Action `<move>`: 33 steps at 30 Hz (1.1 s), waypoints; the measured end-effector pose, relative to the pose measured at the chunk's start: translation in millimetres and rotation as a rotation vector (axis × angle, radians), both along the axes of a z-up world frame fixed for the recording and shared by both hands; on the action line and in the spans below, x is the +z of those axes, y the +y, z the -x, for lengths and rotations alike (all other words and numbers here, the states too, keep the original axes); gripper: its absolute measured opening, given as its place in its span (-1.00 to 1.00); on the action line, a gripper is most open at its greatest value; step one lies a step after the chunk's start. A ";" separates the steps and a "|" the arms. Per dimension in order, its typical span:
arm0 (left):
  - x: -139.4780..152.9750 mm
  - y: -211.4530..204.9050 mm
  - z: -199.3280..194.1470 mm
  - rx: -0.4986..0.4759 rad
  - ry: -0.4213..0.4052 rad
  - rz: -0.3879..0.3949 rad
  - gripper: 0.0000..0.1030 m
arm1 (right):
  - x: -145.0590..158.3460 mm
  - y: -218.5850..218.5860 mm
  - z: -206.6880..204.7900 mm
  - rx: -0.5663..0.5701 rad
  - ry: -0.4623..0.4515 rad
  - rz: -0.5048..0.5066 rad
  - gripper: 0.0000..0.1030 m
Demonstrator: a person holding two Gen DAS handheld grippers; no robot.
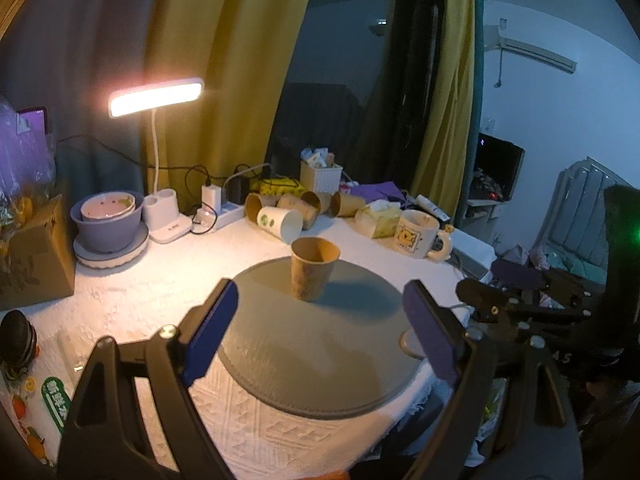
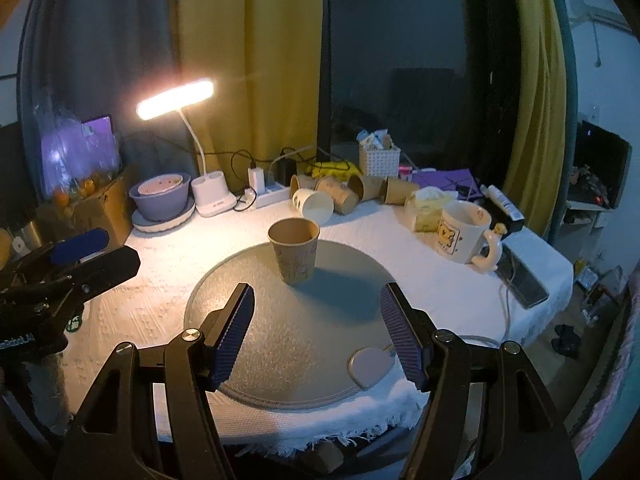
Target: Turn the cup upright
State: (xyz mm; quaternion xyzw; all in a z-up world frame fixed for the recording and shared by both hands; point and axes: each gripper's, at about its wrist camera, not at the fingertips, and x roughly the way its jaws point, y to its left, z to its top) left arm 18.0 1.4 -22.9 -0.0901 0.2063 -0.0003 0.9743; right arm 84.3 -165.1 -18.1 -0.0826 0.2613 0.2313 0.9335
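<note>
Brown paper cup (image 1: 314, 268) upright, mouth up, on the far half of the round grey mat (image 1: 320, 360); task goal judged met. Left gripper (image 1: 320, 330) spread wide and empty, held back over the mat's near edge, well apart from the cup. Right gripper (image 2: 318, 334) likewise spread and empty, also over the near part of the mat. Small flat pad with cable (image 2: 370, 366) at the mat's near right edge, close under the right gripper's right finger. Spare paper cups (image 2: 340, 194) lying on their sides beyond the mat; cartoon mug (image 2: 464, 232) beyond the mat to the right. Risks from here, as judgement: light, empty cup, easily toppled by any forward sweep of either finger or by dragging the tablecloth (image 2: 160, 280); cable snag on a retreating right finger, tugging the pad and jolting the mat. Straight withdrawal, away from the cup, advised.
</note>
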 end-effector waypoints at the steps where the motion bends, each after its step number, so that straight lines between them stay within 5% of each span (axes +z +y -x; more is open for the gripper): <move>1: 1.5 -0.8 1.2 0.000 -0.003 -0.002 0.66 | 2.8 -1.1 2.4 0.000 -0.007 -0.002 0.34; 33: 50.0 -25.6 35.2 -0.035 -0.134 -0.076 0.67 | 56.0 -31.2 54.7 -0.009 -0.146 -0.045 0.34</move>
